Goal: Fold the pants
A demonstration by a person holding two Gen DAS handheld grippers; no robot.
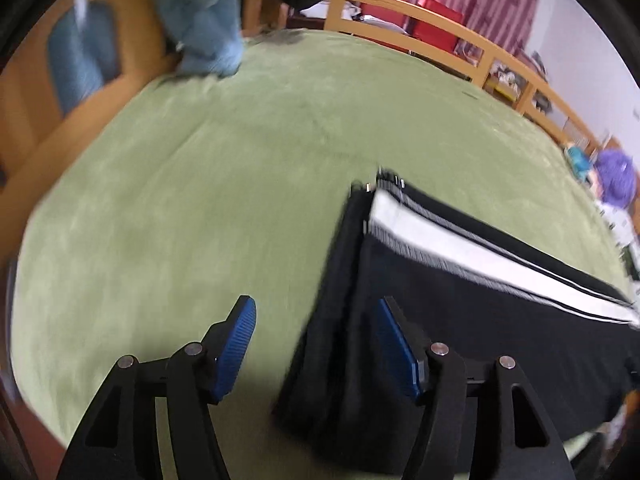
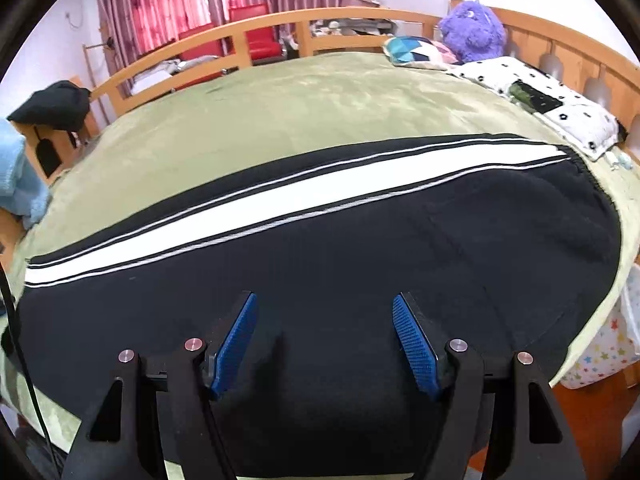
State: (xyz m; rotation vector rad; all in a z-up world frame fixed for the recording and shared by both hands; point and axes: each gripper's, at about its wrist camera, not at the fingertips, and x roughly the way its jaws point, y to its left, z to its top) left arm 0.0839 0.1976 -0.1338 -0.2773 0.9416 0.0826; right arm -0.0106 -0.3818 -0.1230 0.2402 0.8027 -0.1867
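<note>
Black pants with a white side stripe lie flat, legs together, across the green bedspread. In the left wrist view their cuff end lies at the lower right. My left gripper is open and empty, hovering above the cuff end's left edge. My right gripper is open and empty, hovering above the black middle part of the pants. The waistband lies at the far right.
A wooden bed rail runs round the far side. A purple plush toy and patterned pillows lie at the head end. A light blue garment and a black one hang at the foot end.
</note>
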